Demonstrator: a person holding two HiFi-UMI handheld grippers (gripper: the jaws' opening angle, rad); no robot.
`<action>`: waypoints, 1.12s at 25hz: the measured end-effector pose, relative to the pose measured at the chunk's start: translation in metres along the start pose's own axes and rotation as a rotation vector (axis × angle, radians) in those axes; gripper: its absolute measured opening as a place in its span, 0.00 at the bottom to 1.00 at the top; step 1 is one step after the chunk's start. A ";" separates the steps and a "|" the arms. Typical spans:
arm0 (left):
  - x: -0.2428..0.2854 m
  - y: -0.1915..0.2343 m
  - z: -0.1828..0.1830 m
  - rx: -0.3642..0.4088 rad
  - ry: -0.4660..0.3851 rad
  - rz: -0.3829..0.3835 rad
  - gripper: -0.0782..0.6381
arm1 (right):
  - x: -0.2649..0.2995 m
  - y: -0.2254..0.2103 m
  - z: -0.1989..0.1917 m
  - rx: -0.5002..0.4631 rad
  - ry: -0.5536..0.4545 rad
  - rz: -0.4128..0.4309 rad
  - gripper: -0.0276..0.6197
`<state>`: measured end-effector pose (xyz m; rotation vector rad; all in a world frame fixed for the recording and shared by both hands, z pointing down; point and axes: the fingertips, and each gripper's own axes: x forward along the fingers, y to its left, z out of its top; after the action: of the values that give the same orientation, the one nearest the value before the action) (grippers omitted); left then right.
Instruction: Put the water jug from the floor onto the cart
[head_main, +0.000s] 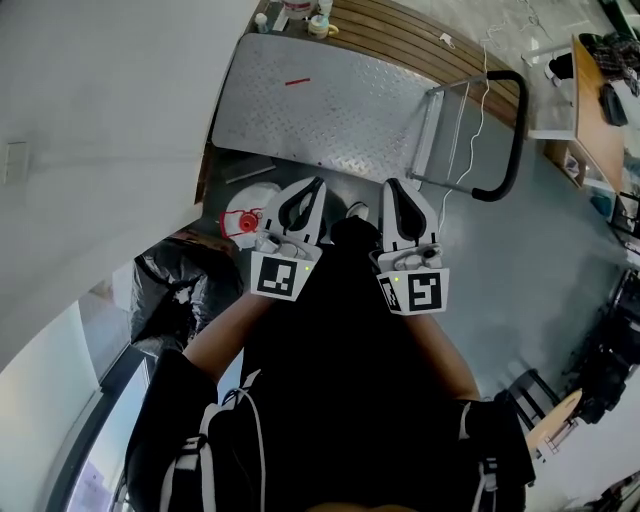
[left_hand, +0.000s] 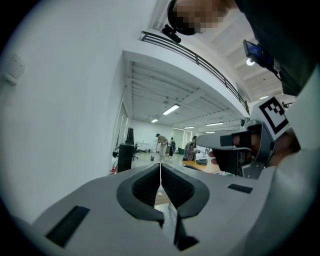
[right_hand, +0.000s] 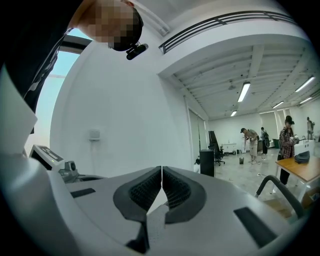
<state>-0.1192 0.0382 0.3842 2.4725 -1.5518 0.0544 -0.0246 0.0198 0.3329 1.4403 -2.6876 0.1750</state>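
Note:
The cart has a flat metal tread-plate deck and a black handle at its right end; it stands just ahead of me. A white water jug with a red top sits on the floor by the cart's near left corner, partly hidden behind my left gripper. That gripper is shut with nothing in it. My right gripper is beside it, also shut and empty. In the left gripper view the jaws meet, and they also meet in the right gripper view. Neither gripper touches the jug.
A black plastic bag lies on the floor at my left, against the white wall. Small bottles stand on a wooden strip beyond the cart. A desk is at far right. People stand far across the room.

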 end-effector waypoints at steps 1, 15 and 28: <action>0.001 0.005 -0.008 -0.004 0.017 0.004 0.13 | 0.001 0.001 -0.002 0.000 0.004 0.003 0.07; -0.023 0.097 -0.210 -0.059 0.459 0.168 0.14 | 0.001 0.003 -0.008 -0.038 0.050 -0.008 0.07; -0.087 0.153 -0.374 -0.467 0.797 0.356 0.25 | 0.003 0.011 -0.024 -0.045 0.138 0.007 0.07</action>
<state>-0.2617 0.1285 0.7612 1.5054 -1.3885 0.5816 -0.0342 0.0269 0.3559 1.3534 -2.5700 0.2052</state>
